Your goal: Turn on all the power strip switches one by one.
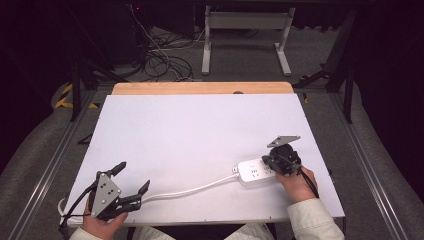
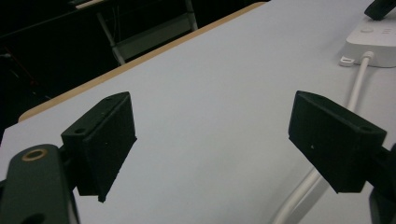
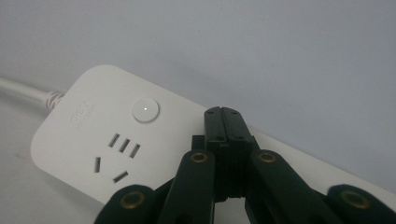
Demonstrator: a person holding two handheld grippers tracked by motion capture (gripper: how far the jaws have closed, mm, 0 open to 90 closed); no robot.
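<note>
A white power strip (image 1: 255,171) lies on the white table (image 1: 200,135) at the front right, its white cable (image 1: 195,190) running left toward the front edge. My right gripper (image 1: 274,164) is shut with nothing between its jaws, its tips resting over the strip's right part. In the right gripper view the closed jaws (image 3: 223,122) sit just right of the strip's round button (image 3: 145,110) and sockets (image 3: 119,154). My left gripper (image 1: 134,176) stands open at the front left, jaws wide apart over bare table. In the left gripper view the cable (image 2: 359,79) leads to the strip (image 2: 376,42).
A wooden strip (image 1: 202,88) edges the table's far side. Beyond it stand a white metal frame (image 1: 245,35) and tangled cables (image 1: 160,60) on the floor. Rails run along both sides of the table.
</note>
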